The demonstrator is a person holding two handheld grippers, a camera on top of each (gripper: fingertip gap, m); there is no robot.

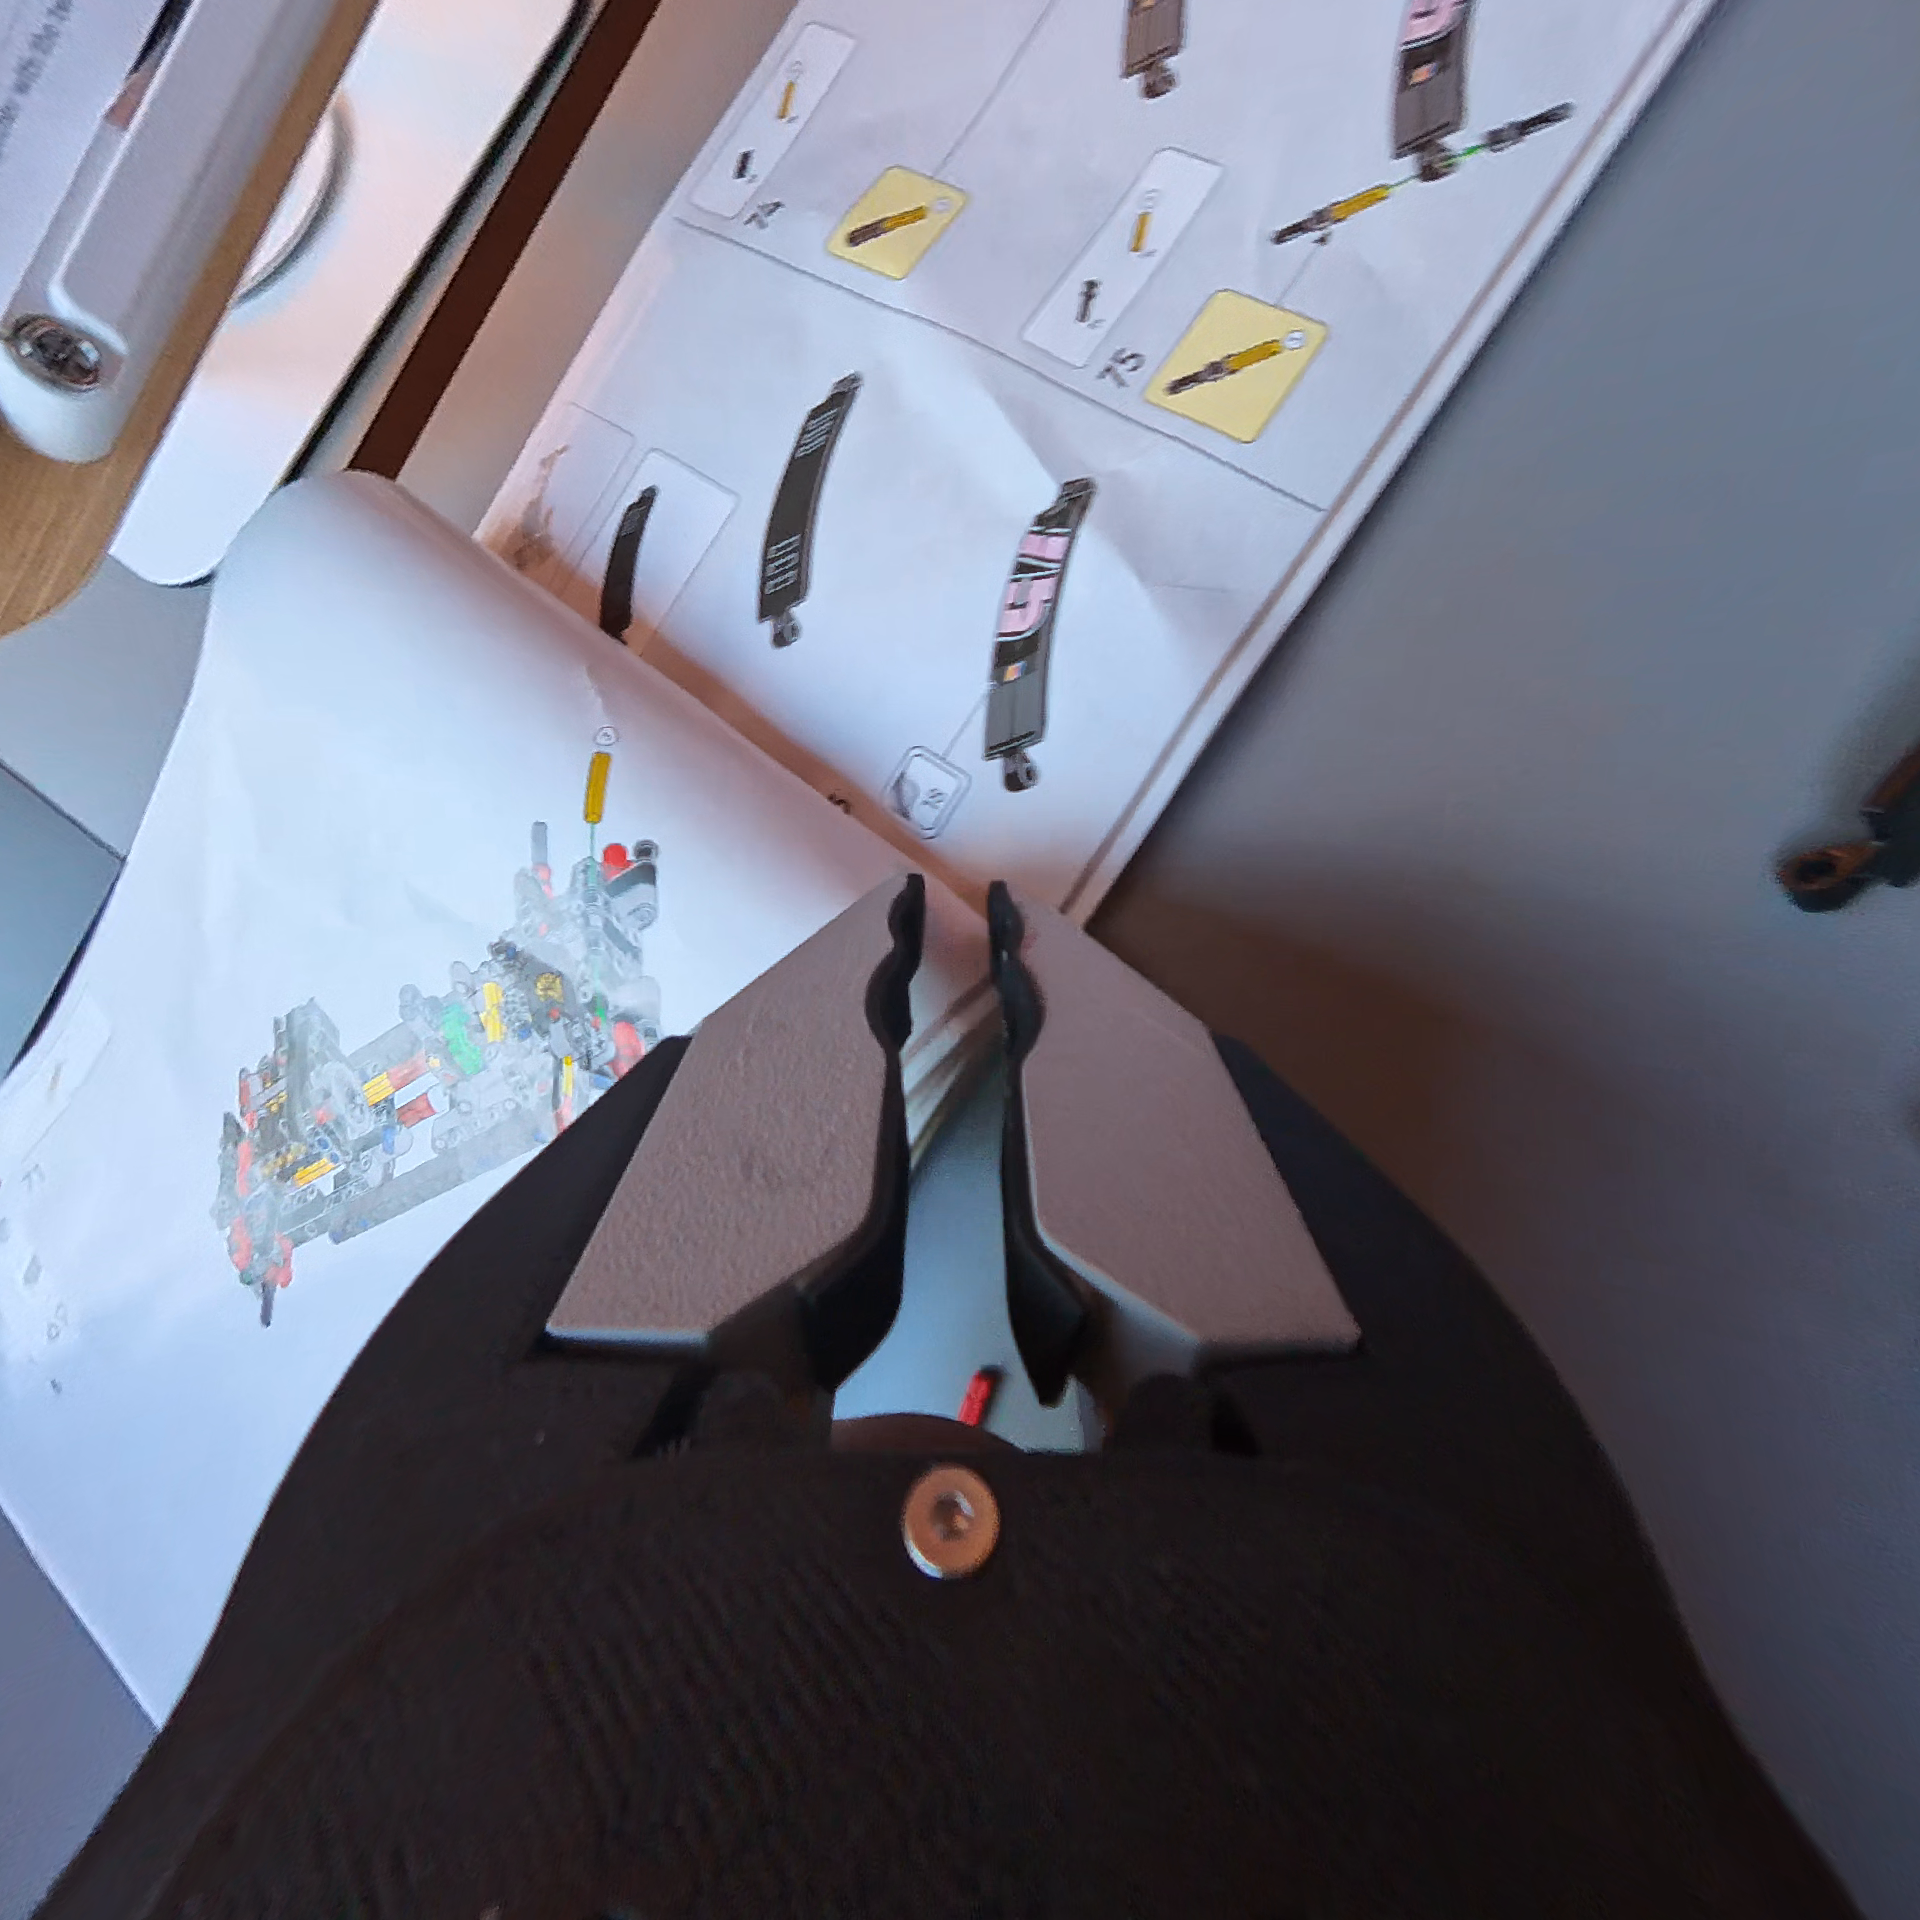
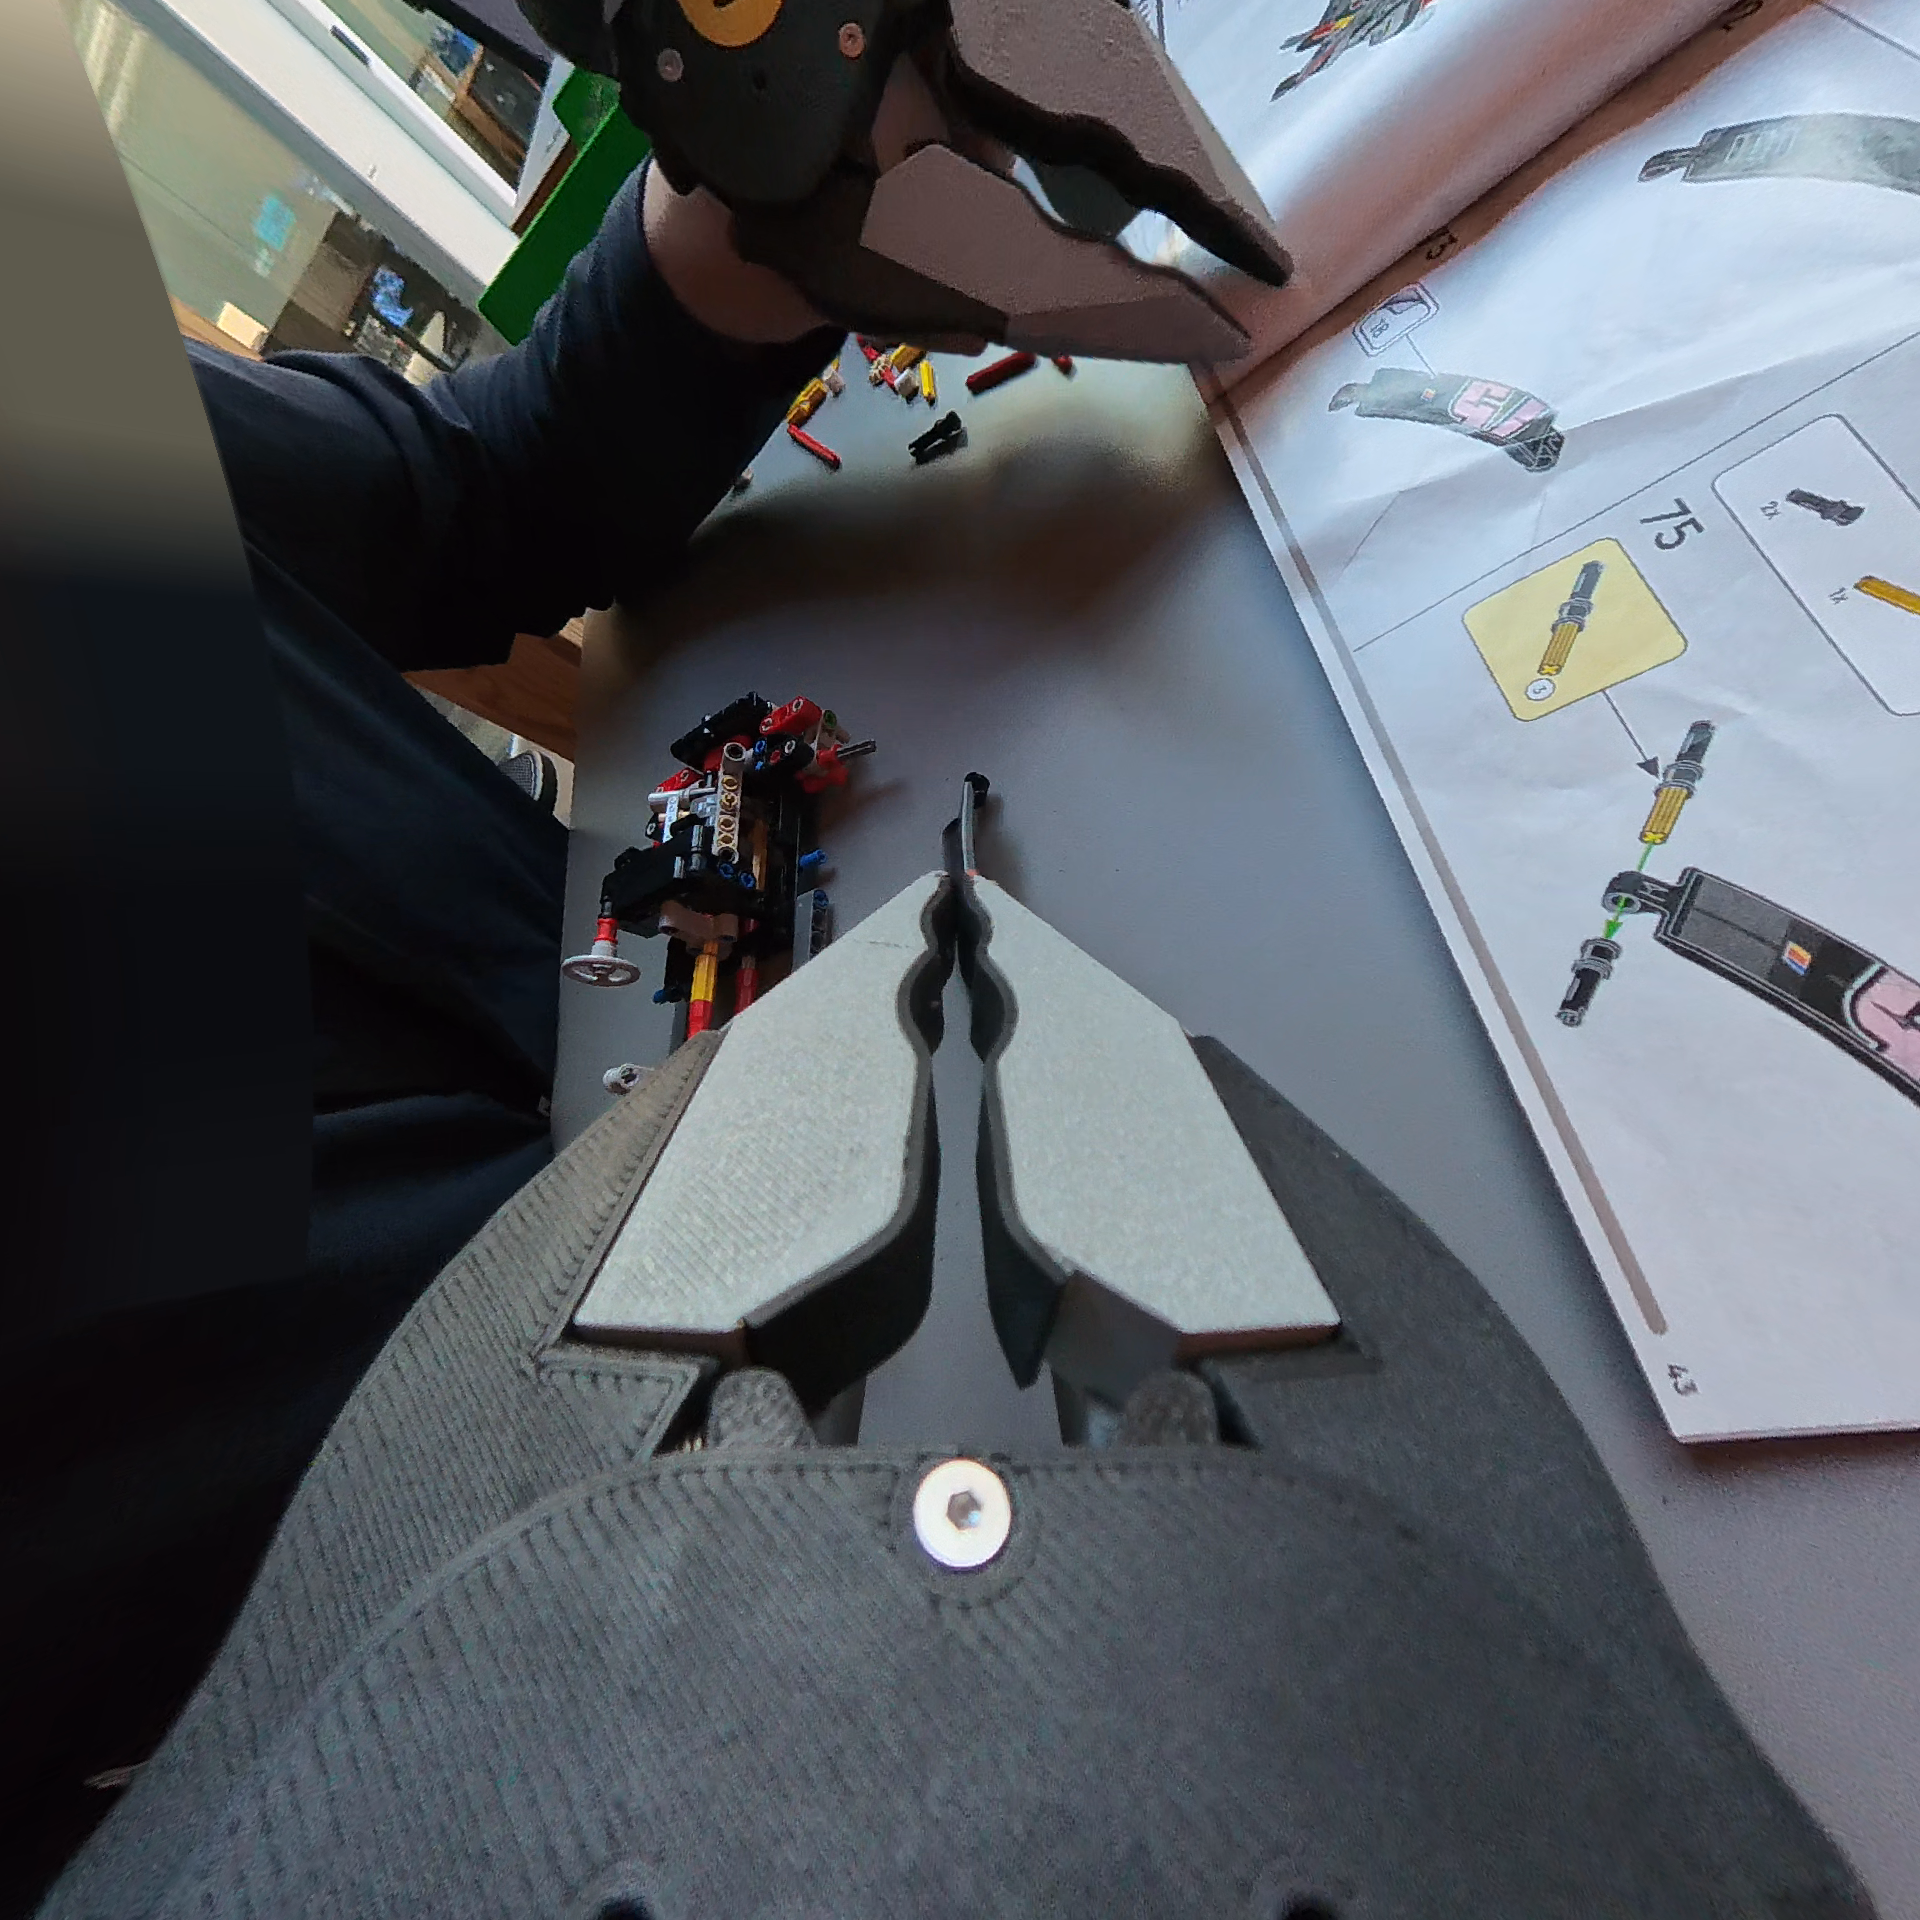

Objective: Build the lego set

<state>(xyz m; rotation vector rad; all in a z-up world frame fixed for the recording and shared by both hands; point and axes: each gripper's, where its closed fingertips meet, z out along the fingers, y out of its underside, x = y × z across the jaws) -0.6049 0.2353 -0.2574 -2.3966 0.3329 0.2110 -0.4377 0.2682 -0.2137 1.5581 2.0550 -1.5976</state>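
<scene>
The right gripper (image 2: pixel 957 894) is clamping a thin black curved piece (image 2: pixel 971 821) between its closed fingertips. The piece is sticking out forward from the tips, above the grey table (image 2: pixel 1091 675), so its free end with the small ring is staying visible. It looks like the curved black panel drawn in the open instruction booklet (image 2: pixel 1558 1039), which is lying just to the right, probably so that the drawings can be read while working.

The left gripper (image 1: pixel 956 904) is hovering over the near corner of the same booklet (image 1: pixel 935 468), at the fold between the pages. Its jaws are standing a little apart and nothing is between them; the page edges are only showing through the gap.

A half-built model (image 2: pixel 717 842) of black, red and yellow parts is lying on the table beside the right gripper, near the person's dark sleeve (image 2: pixel 499 436). Small loose parts (image 2: pixel 904 395) are lying farther off, under the left gripper.
</scene>
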